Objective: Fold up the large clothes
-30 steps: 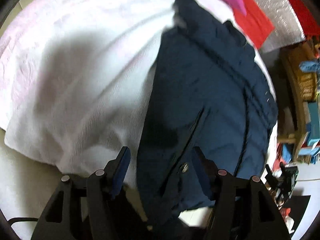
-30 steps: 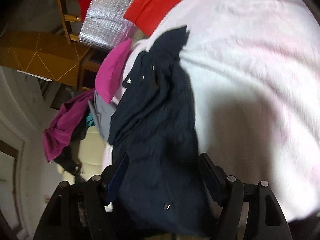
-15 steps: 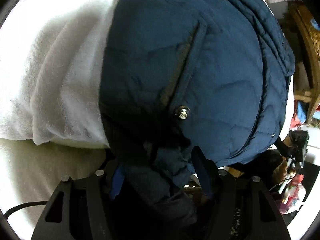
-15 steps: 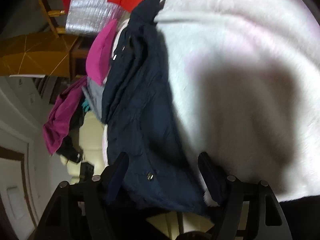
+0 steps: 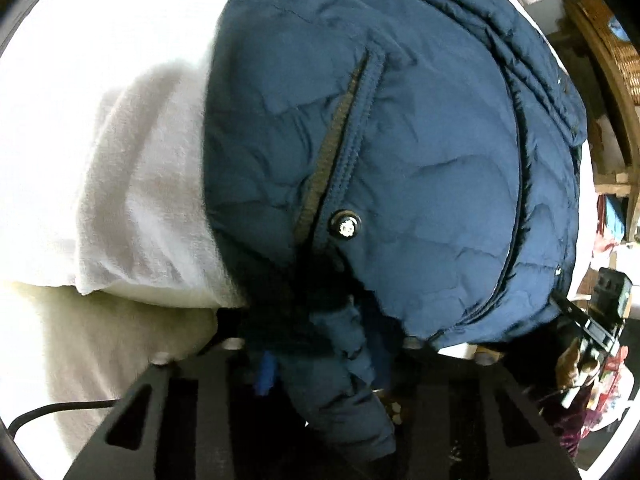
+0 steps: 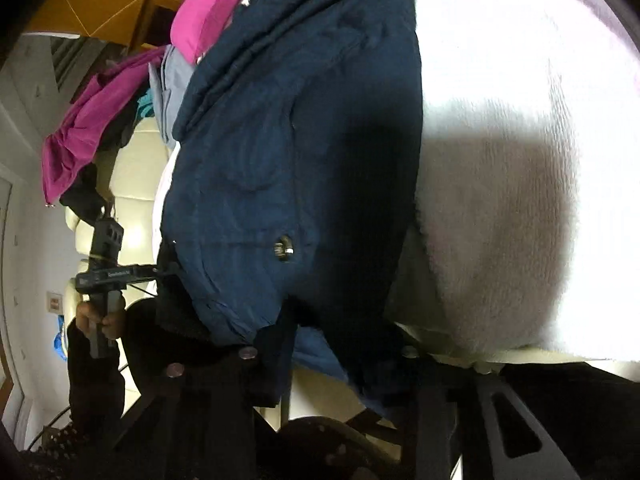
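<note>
A navy quilted jacket point(image 5: 400, 140) with a zip pocket and metal snaps lies on a white bed cover point(image 5: 120, 140), its hem hanging over the near edge. My left gripper point(image 5: 324, 364) is at that hem with jacket fabric bunched between its jaws; a blue pad point(image 5: 265, 372) just shows. In the right wrist view the same jacket point(image 6: 288, 140) drapes over the bed edge, and my right gripper point(image 6: 328, 356) has the hem fabric between its jaws, fingertips hidden by cloth. The left gripper also shows at the left of the right wrist view point(image 6: 104, 268).
A pink garment point(image 6: 212, 4) and a magenta one point(image 6: 80, 128) lie beyond the jacket, with grey cloth between. A cream chair point(image 6: 132, 200) stands beside the bed. A wooden wicker shelf point(image 5: 616, 60) is at the right. The white cover point(image 6: 520, 160) fills the right.
Both grippers moved down and in to the jacket's near hem. Their jaws, wide open a second ago, now stand closer together with jacket fabric between them.
</note>
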{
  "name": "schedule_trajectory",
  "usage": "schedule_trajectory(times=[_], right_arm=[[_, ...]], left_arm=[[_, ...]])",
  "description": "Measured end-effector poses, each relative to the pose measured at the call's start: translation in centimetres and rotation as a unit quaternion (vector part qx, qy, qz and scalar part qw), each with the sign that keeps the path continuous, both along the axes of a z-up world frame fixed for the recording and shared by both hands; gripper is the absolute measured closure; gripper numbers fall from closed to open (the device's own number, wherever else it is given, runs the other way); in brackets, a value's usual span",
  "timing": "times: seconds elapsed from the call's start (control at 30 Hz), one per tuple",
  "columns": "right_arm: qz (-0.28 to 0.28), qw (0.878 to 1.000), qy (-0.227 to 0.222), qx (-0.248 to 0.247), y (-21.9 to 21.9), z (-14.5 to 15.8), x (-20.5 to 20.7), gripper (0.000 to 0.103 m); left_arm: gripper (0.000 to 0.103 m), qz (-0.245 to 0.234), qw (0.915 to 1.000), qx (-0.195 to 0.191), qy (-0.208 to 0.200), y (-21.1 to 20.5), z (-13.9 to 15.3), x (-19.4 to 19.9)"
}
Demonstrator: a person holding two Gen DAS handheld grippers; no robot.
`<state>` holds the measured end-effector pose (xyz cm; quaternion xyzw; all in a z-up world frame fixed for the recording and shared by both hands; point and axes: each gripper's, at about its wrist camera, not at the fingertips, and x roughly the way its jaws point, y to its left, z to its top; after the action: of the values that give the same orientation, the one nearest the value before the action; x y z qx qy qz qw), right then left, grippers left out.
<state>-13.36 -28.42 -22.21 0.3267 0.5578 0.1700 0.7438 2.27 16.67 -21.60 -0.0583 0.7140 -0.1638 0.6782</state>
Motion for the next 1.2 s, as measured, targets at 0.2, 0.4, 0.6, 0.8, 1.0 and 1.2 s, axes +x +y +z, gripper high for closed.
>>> schedule_trajectory(times=[0.2, 0.4, 0.6, 0.8, 1.0, 1.2], right_arm=[[0.016, 0.995, -0.097, 0.006, 1.7, 5.8, 1.7, 0.087], [-0.001, 0.985, -0.171, 0.006, 2.5, 10.6, 6.3, 0.087], [-0.122, 0.972, -0.186, 0.075, -2.2, 10.8, 10.1, 0.087], [-0.212, 0.96, -0.132, 0.123, -7.5, 6.3, 12.5, 0.087], [-0.231, 0.954, -0.137, 0.13, -8.8, 6.6, 15.5, 0.087], [-0.295, 0.935, -0.108, 0.168, -11.9, 5.5, 21.5, 0.087]], left_arm=[[0.088, 0.016, 0.9979, -0.058, -0.023, 1.1, 2.4, 0.0], [0.09, 0.03, 0.9884, -0.135, -0.061, 1.6, 7.0, 1.9], [0.09, 0.089, 0.9712, -0.199, -0.096, 3.9, 9.5, 5.7], [0.09, 0.139, 0.9561, -0.239, -0.099, 4.1, 8.0, 7.5], [0.09, 0.163, 0.949, -0.24, -0.123, 4.6, 9.5, 11.0], [0.09, 0.209, 0.9381, -0.23, -0.153, 4.2, 9.3, 18.1]])
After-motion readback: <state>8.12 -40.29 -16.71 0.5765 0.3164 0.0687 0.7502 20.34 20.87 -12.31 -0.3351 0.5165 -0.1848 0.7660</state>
